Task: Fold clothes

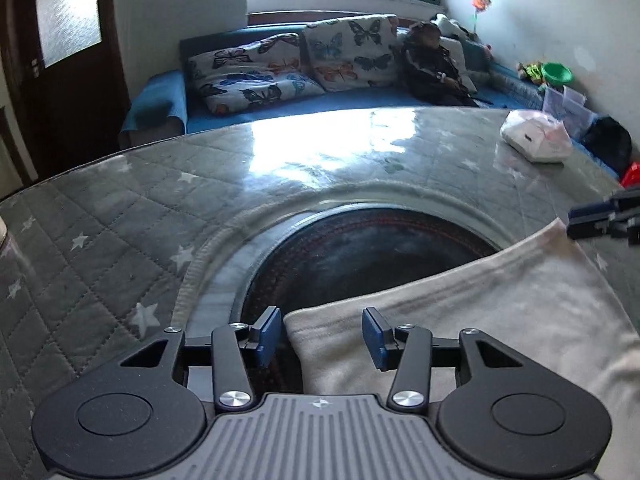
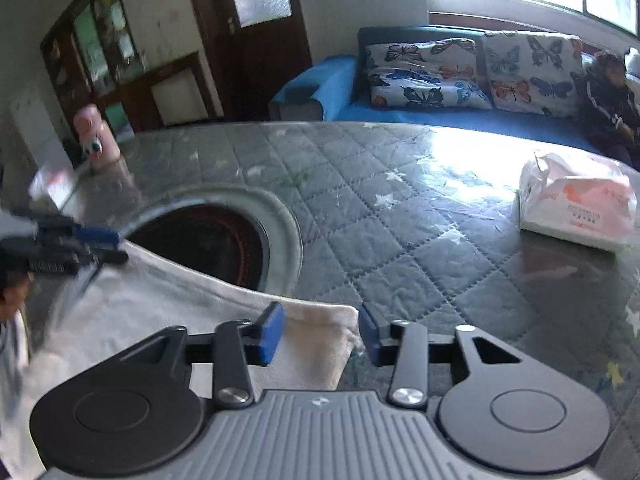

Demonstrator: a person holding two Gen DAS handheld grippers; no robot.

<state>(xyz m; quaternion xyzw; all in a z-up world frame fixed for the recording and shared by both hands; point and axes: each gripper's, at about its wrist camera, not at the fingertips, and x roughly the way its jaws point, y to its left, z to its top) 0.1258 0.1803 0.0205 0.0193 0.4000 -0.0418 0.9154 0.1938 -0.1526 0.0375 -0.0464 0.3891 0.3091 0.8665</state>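
Note:
A pale grey garment (image 1: 460, 312) lies on the glass-topped table, partly over a dark round inset (image 1: 360, 252). My left gripper (image 1: 322, 338) is open, its blue pads on either side of the garment's left corner. In the right wrist view the same garment (image 2: 168, 304) spreads to the left, and my right gripper (image 2: 320, 336) is open around its right corner. The right gripper (image 1: 604, 222) shows at the far right edge of the left view, by the cloth's far corner. The left gripper (image 2: 72, 246) appears blurred at the left edge of the right view.
The table (image 1: 120, 216) has a grey quilted star cloth under glass. A white plastic bag (image 2: 580, 204) sits at its far right, a pink bottle (image 2: 96, 140) at the far left. Behind is a blue sofa (image 1: 360, 100) with butterfly cushions, and a person (image 1: 432, 64) sits on it.

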